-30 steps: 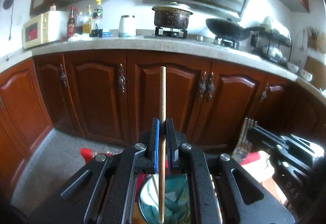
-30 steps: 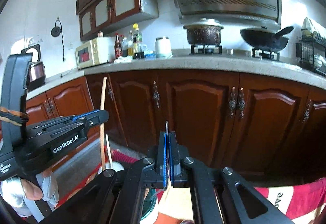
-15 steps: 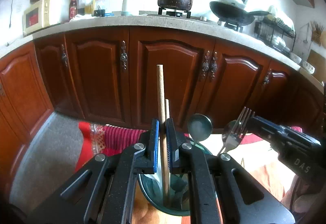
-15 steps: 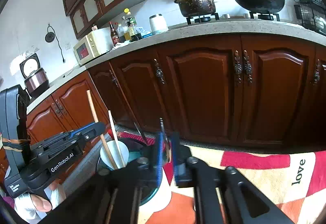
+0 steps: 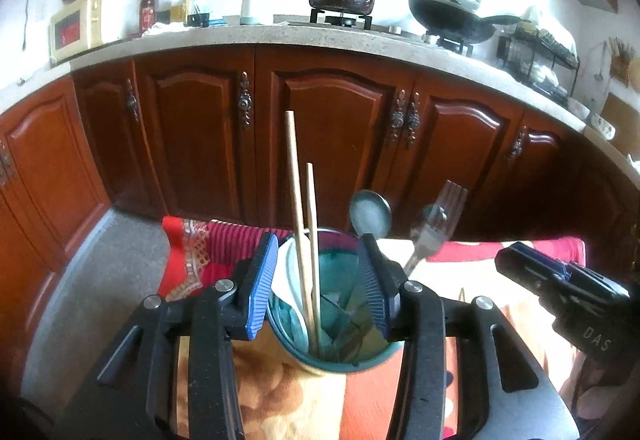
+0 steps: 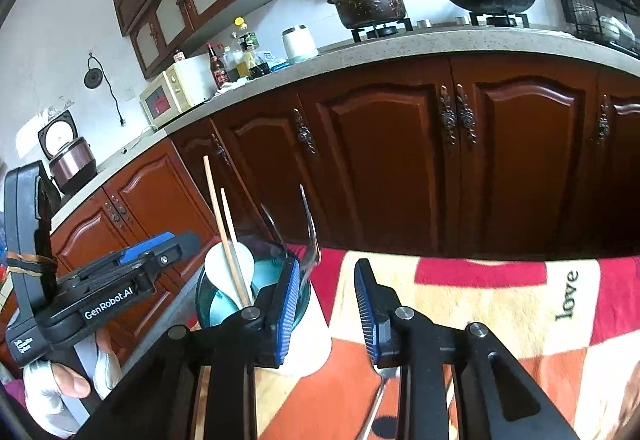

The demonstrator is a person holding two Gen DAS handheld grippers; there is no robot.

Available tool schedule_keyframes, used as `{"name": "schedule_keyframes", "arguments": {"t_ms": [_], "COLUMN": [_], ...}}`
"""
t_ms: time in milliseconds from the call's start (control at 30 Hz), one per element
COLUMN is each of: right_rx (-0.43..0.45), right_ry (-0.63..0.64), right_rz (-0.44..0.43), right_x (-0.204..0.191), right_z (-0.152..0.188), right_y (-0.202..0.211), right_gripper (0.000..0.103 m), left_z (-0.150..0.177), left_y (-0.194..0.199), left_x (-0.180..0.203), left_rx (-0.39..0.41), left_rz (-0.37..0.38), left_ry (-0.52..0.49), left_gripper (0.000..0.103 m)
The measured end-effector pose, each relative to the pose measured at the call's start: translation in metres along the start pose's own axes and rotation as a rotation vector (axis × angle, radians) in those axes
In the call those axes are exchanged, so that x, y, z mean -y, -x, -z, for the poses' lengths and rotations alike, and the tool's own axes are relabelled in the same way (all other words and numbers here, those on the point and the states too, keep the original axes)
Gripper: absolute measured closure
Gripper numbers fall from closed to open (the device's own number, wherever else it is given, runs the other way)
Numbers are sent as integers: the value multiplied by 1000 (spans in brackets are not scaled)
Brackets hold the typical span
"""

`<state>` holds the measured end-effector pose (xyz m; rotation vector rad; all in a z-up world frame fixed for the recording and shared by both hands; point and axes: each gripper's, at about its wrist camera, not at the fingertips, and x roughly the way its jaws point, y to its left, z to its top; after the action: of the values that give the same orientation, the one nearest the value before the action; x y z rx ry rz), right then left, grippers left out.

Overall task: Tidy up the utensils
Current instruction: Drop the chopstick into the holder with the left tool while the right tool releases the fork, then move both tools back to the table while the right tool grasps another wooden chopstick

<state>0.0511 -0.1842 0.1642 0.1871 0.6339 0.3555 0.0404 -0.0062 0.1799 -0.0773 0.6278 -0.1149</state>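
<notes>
The black left gripper [image 5: 318, 280], lettered "GenRobot.AI", has just opened its blue-padded jaws; two wooden chopsticks [image 5: 304, 240] stand free in the teal glass cup [image 5: 332, 356]. The right gripper [image 6: 327, 304], marked "DAS", has also just parted over a red-and-cream cloth [image 6: 520, 304] reading "love".

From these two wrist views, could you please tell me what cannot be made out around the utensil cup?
- Cup base: left wrist view, blurred and cut off by the gripper body.
- Chopsticks' lower ends: hidden inside the cup among the white spoon and dark reflections.
- Fork handle: left wrist view, hidden behind the left gripper's jaw.
- Utensil on the cloth: right wrist view, only its handle shows below the right gripper; type unclear.
</notes>
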Motion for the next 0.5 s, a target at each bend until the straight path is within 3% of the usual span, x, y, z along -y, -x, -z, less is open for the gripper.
{"name": "schedule_keyframes", "arguments": {"t_ms": [300, 500], "right_rx": [-16, -31], "right_ry": [11, 3], "right_rz": [54, 76], "right_x": [-1, 11], "right_z": [24, 41], "right_y": [29, 50], "right_gripper": [75, 72], "left_z": [21, 38], "left_y": [24, 30], "left_x": [29, 50], "left_rx": [-8, -42], "left_rz": [-2, 40], "left_ry": [-50, -70], "left_gripper": [59, 59]}}
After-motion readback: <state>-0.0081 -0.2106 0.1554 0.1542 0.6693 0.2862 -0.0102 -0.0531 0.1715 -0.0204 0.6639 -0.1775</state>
